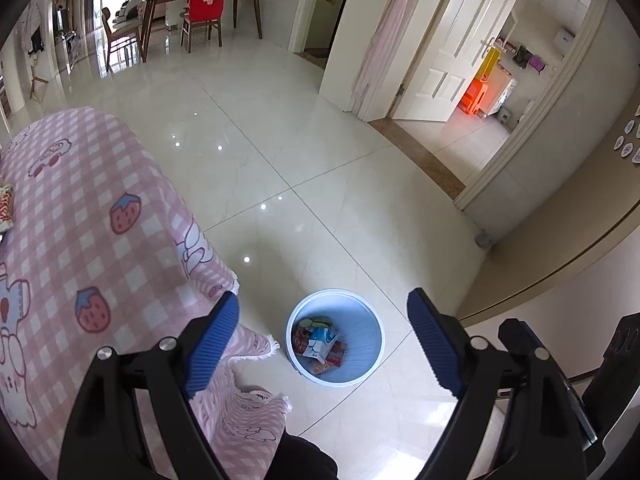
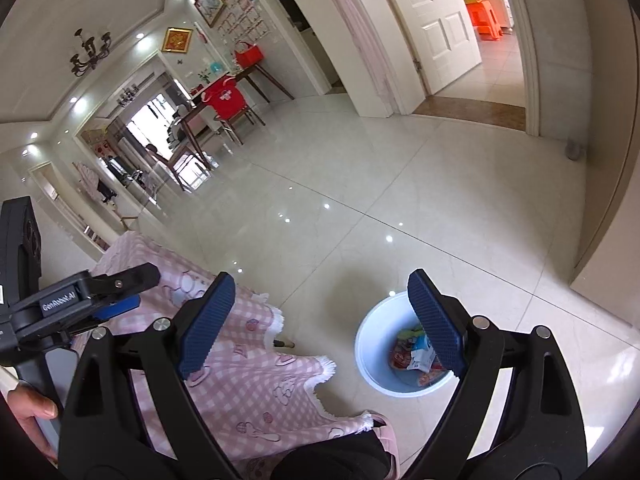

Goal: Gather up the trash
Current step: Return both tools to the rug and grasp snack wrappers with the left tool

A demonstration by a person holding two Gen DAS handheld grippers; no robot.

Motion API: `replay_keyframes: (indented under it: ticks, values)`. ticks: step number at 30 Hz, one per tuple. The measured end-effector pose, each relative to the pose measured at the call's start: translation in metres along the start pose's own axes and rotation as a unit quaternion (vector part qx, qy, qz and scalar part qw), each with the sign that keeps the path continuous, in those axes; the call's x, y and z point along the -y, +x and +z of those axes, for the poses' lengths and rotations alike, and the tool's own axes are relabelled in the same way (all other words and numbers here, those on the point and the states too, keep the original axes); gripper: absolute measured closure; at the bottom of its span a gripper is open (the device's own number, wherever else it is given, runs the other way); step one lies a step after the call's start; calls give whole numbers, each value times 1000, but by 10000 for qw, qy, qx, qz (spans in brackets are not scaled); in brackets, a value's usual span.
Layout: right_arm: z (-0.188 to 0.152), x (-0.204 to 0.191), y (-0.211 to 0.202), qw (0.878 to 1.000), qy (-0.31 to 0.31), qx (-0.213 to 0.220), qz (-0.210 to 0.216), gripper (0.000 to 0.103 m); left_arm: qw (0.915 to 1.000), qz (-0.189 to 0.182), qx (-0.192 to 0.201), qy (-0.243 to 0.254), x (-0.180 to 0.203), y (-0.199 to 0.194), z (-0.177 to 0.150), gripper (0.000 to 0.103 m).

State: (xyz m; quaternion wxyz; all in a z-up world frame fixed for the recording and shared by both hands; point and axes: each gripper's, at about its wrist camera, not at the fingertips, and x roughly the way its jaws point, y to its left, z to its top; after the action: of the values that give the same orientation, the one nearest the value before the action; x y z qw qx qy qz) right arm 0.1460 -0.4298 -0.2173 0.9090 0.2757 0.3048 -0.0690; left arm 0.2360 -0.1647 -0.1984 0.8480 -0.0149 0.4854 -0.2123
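A light blue trash bin (image 1: 360, 364) stands on the tiled floor beside the table, with several colourful wrappers (image 1: 320, 344) inside. It also shows in the right wrist view (image 2: 372, 344), with its wrappers (image 2: 416, 354) partly hidden behind my right finger. My left gripper (image 1: 324, 320) is open and empty, held high above the bin. My right gripper (image 2: 320, 300) is open and empty, above the table's corner and the bin. The left gripper (image 2: 120, 296) shows at the left edge of the right wrist view.
A table with a pink checked cloth (image 1: 80, 240) fills the left; a patterned item (image 1: 6, 208) lies at its far left edge. The cloth corner (image 2: 248, 380) hangs near the bin. An open white door (image 1: 440, 60), dining table and chairs (image 1: 200, 20) stand farther off.
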Motion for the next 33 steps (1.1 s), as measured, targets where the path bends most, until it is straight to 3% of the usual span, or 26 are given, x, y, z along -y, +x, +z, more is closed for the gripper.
replay_keyframes:
  ticks: [9,14,17,24,29,33]
  values:
    - [-4,-67,-12,9975,-502,-47,502,16,9990,59,399,-178,-40,-55,-11,19]
    - [-13,-127,-13,9912,-984,-160,870,16,9959,398,793,-171,-83,-101,-18,19]
    - [-22,-168,-8,9850,-1309,-259,1092,16,9919,765,970,-283,-128,-129,-23,19]
    - [-48,-269,21,9659,-2065,-566,1455,16,9763,1273,1218,-1261,-254,-180,-39,18]
    - [-61,-327,46,9560,-2362,-705,1593,16,9676,1371,1396,-1595,-319,-198,-40,18]
    - [-65,-359,72,9508,-2516,-796,1622,16,9674,1298,1456,-1613,-351,-194,-30,19]
